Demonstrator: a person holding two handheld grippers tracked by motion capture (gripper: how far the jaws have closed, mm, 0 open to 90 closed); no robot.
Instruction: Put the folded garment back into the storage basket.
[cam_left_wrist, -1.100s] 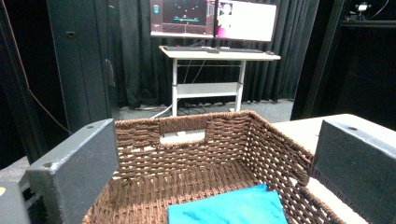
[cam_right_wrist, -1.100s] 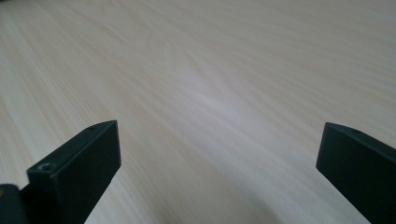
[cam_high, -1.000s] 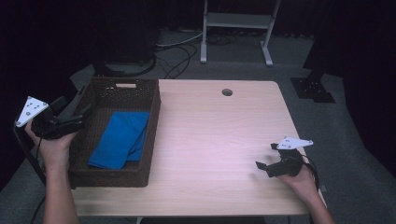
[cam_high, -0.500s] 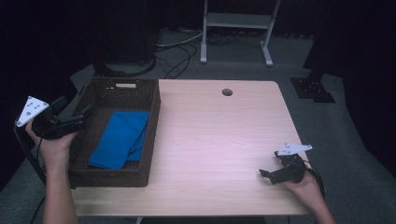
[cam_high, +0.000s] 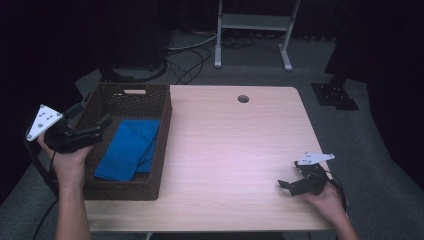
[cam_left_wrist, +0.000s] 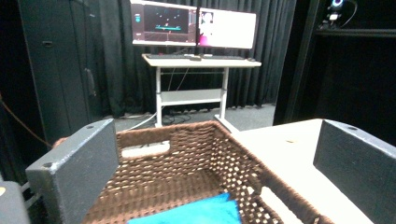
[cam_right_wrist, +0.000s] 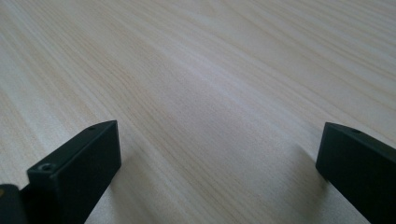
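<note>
- While the left gripper (cam_high: 95, 134) hovers over the basket's (cam_high: 162, 150) left rim, jaws spread and empty, the blue cloth (cam_high: 129, 149) lies folded inside, at the table's (cam_high: 230, 150) left.
- Right gripper (cam_high: 286, 185), jaws spread, idles low over bare wood, near right.
- Judged step: approach. Next: lower the left gripper, pinch a cloth edge.
- No legible writing or brands.
</note>
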